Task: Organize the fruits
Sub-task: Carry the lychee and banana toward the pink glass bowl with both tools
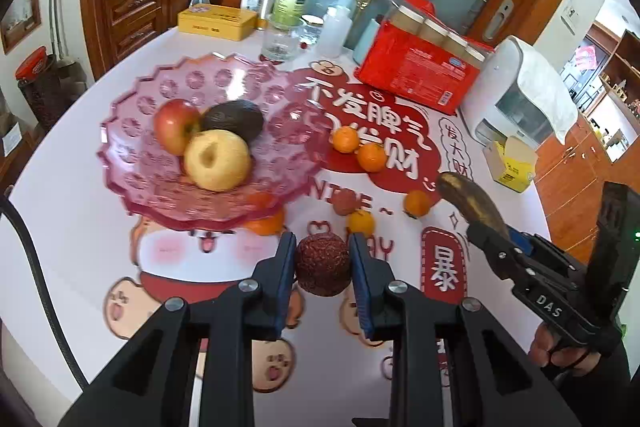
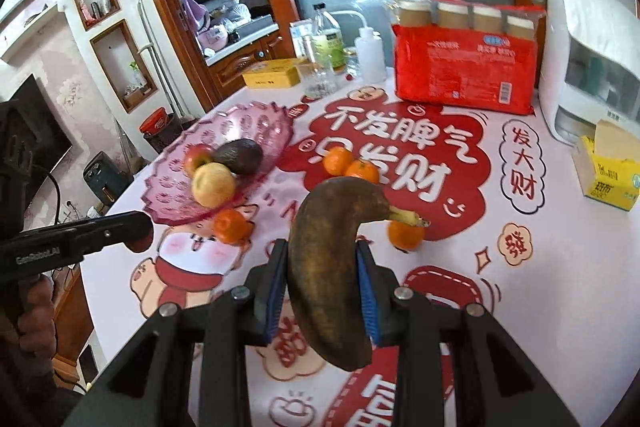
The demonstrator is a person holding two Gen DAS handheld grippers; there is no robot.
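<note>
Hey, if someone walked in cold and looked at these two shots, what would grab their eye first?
Probably the brown, overripe banana clamped upright in the right gripper, filling the middle of the right wrist view. Next, the dark red, rough-skinned round fruit pinched in the left gripper above the table. Behind, left of centre, a pink plastic fruit plate holds a red apple, a yellow apple and an avocado.

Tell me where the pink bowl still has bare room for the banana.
Bare room lies along the pink bowl's left and back rim. Its middle is crowded by the red apple, yellow apple and avocado. The banana could go left.
</note>
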